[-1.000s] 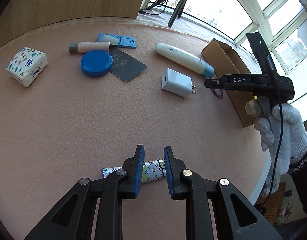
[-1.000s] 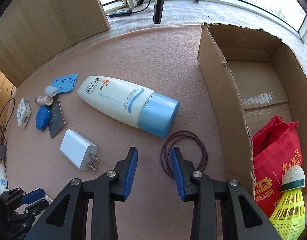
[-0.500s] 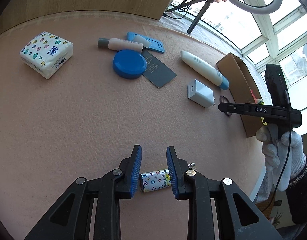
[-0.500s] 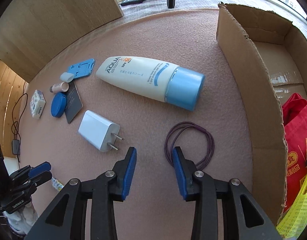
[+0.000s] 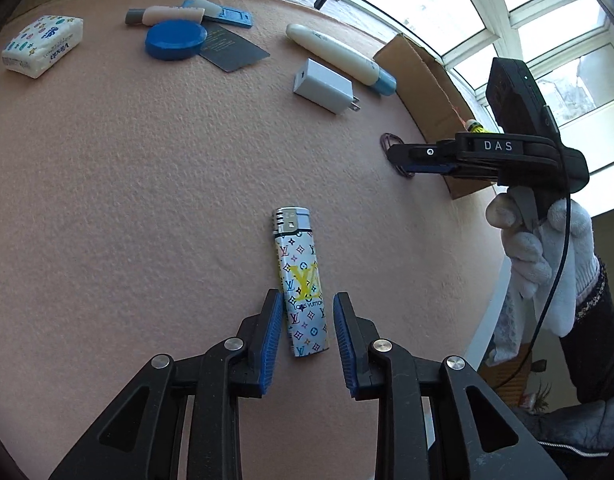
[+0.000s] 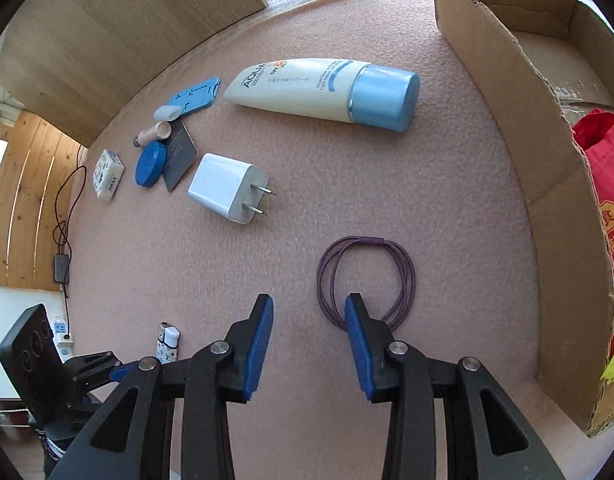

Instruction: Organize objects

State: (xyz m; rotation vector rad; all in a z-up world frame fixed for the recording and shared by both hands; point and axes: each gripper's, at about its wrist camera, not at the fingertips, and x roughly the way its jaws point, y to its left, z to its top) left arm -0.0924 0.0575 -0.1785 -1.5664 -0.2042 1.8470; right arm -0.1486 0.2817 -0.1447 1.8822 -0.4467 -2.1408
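Observation:
A patterned lighter (image 5: 301, 280) lies flat on the pink mat, lengthwise to my left gripper (image 5: 307, 320). The gripper is open, and the lighter's lower end sits between its blue pads, close against the left one. In the right wrist view the lighter (image 6: 169, 340) shows small at lower left. My right gripper (image 6: 309, 304) is open over a purple hair tie (image 6: 371, 241), with its right fingertip above the loop's left side. A gloved hand (image 5: 539, 248) holds the right gripper (image 5: 423, 158).
An open cardboard box (image 6: 507, 80) stands to the right and holds a red bag (image 6: 603, 152). A sunscreen tube (image 6: 323, 90) and white charger (image 6: 227, 188) lie mid-mat. A tissue pack (image 5: 43, 46), blue lid (image 5: 175, 40), dark card (image 5: 235, 50) and blue stand (image 5: 223, 16) lie far left.
My left gripper has turned, so the lighter now lies lengthwise between its fingers, not crosswise. My right gripper has moved forward until its right finger is over the hair tie.

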